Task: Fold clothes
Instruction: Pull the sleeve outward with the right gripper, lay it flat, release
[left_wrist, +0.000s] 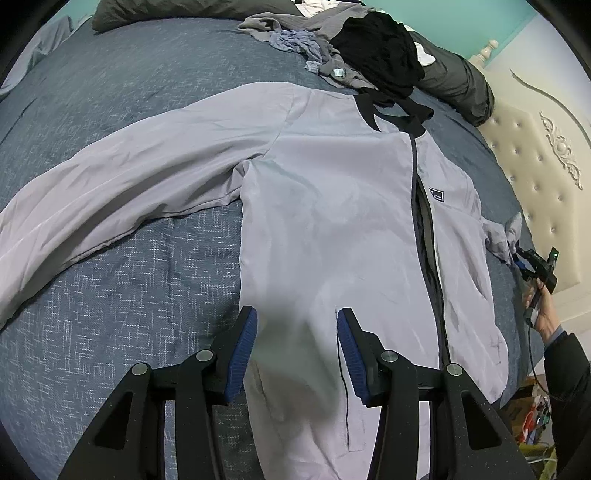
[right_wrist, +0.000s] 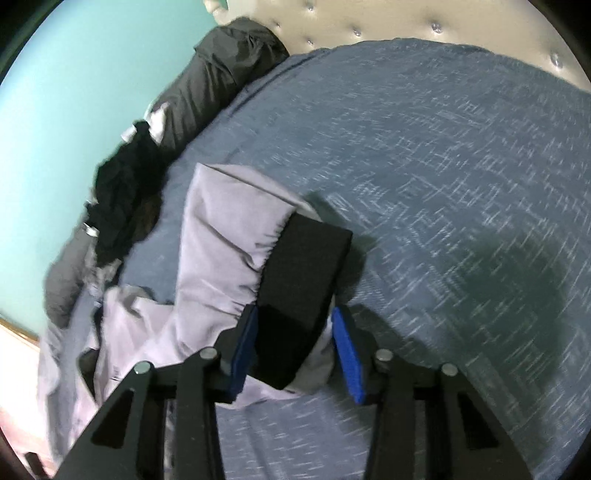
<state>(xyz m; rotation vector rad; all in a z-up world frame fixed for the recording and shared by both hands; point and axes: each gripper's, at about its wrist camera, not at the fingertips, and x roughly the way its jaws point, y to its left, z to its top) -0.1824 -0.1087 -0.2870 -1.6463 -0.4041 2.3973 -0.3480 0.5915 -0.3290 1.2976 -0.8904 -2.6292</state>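
Observation:
A light grey zip jacket (left_wrist: 332, 221) with black collar lies front up, spread on the blue bedspread (left_wrist: 129, 295). Its left sleeve (left_wrist: 110, 192) stretches out to the left. My left gripper (left_wrist: 297, 343) hovers open over the jacket's lower hem, nothing between its fingers. The right sleeve is bunched, ending in a black cuff (right_wrist: 303, 266). My right gripper (right_wrist: 293, 343) stands open with that cuff lying between its blue pads (right_wrist: 245, 350). In the left wrist view the right gripper (left_wrist: 532, 262) sits at the jacket's right edge, held by a hand (left_wrist: 545, 310).
A pile of black, grey and blue clothes (left_wrist: 369, 48) lies at the far end of the bed beside dark pillows (left_wrist: 454, 88). A cream tufted headboard (left_wrist: 535, 166) borders the bed on the right. Clutter (left_wrist: 535, 413) lies on the floor at lower right.

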